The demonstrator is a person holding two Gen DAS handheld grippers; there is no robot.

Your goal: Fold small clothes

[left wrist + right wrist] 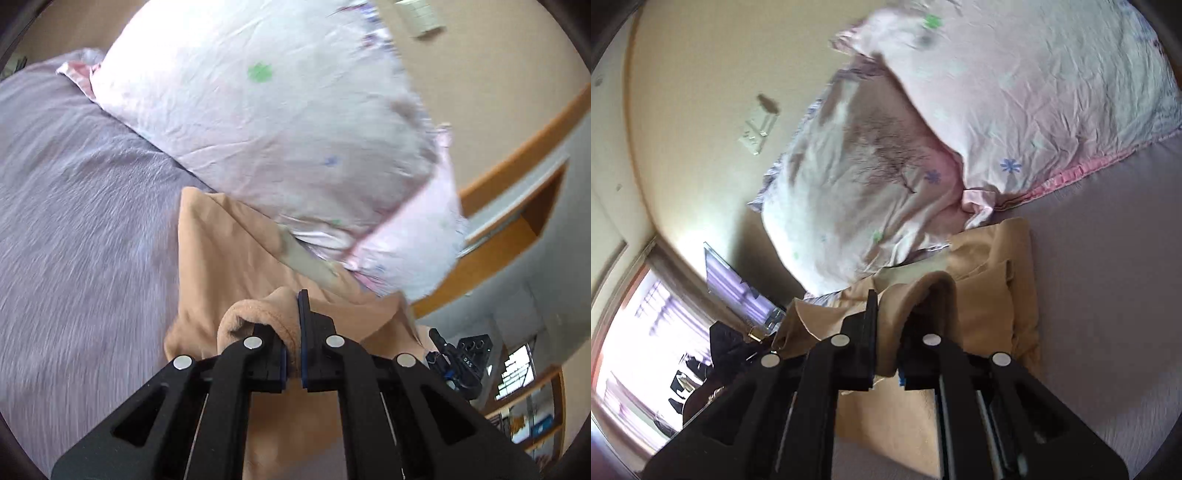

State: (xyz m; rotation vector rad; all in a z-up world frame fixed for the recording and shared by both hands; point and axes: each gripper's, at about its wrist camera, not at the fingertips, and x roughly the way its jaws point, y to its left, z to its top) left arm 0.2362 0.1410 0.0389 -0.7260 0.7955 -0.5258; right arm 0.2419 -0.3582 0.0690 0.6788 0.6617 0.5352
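Where hand-held grippers point(293, 332) clamp: tan garment point(221, 251).

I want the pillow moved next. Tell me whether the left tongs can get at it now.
Probably not yet: the left tongs are shut on the tan garment, though the flowered pillow lies just beyond, overlapping it.

You have soft daylight in both views. In the right wrist view the window point(639, 339) is blown out to white glare. The pillow point(266, 122) and the purple bedsheet point(74, 229) are smeared by motion blur. Fisheye distortion bends the edges, and the corners are dark.
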